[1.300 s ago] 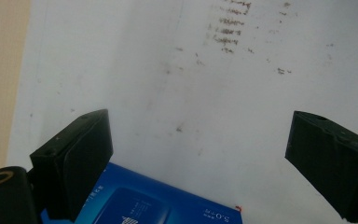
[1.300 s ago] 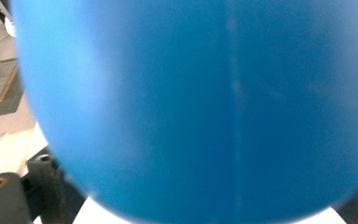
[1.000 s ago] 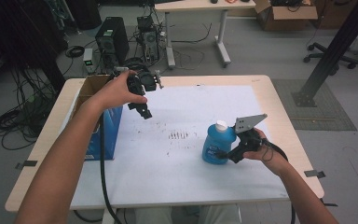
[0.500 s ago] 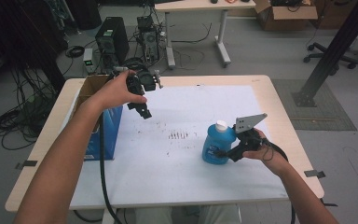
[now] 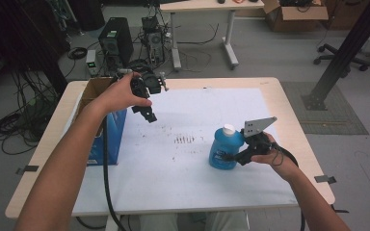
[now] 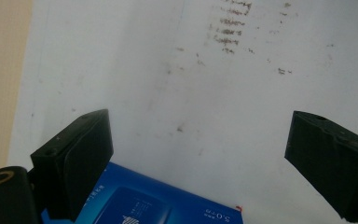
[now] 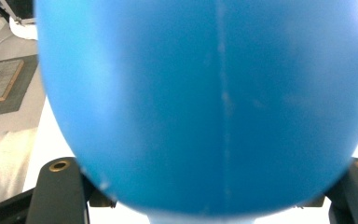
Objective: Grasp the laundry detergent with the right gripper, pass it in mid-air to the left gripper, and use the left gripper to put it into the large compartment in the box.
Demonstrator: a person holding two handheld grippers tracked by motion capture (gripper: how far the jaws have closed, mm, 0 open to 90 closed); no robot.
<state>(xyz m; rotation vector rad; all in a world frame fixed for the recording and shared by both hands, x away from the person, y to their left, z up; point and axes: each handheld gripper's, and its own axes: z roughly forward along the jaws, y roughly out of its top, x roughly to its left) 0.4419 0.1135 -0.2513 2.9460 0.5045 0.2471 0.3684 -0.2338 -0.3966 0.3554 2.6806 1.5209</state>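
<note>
grey floor (image 5: 279, 57) beyond the table, with a pc tower (image 5: 115, 45), tangled cables (image 5: 14, 125) and a second desk (image 5: 207, 6)

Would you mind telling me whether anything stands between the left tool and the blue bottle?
Nothing visible does. The left tool hangs open above the white sheet, and only bare, smudged sheet lies between it and the blue bottle, which the right tool grips.
</note>
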